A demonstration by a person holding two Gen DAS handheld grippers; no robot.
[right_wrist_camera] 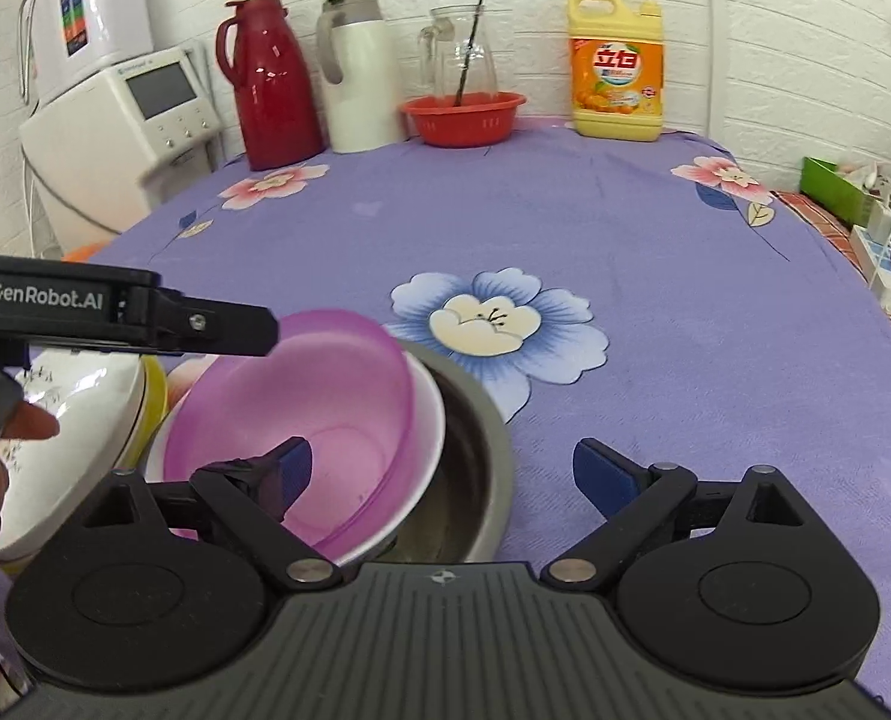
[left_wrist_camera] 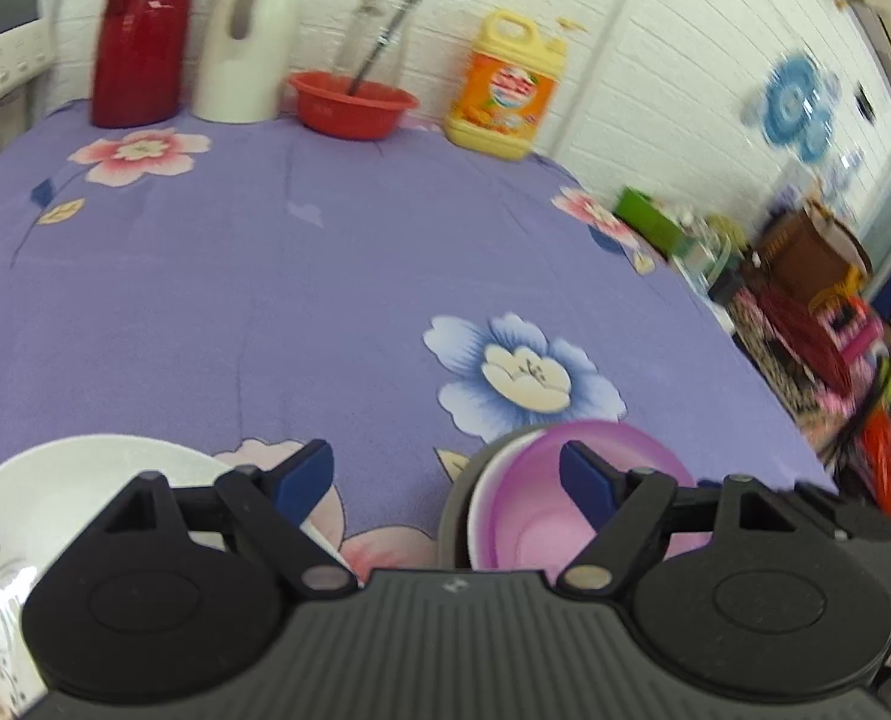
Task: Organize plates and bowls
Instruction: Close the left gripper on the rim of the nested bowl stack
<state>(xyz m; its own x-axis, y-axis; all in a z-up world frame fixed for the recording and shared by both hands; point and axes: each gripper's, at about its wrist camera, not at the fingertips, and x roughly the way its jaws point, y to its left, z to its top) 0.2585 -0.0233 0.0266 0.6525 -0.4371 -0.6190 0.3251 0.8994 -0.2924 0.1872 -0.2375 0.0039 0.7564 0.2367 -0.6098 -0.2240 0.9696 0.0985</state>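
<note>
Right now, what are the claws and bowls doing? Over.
Left claw open, empty. Right claw open, empty. Purple bowl nested in white bowl, inside steel bowl. Nothing blocking.

Centre and right of the purple cloth (right_wrist_camera: 655, 276) lie bare, open for passage. Back edge is lined by a red flask (right_wrist_camera: 271, 84), white jug (right_wrist_camera: 358, 78), glass pitcher (right_wrist_camera: 460, 57), red basin (right_wrist_camera: 463, 117) and detergent bottle (right_wrist_camera: 616, 66). Near left is crowded: nested bowls (right_wrist_camera: 325, 420) beside a plate stack (right_wrist_camera: 73, 438), with the left gripper (left_wrist_camera: 445, 480) just above them.
</note>
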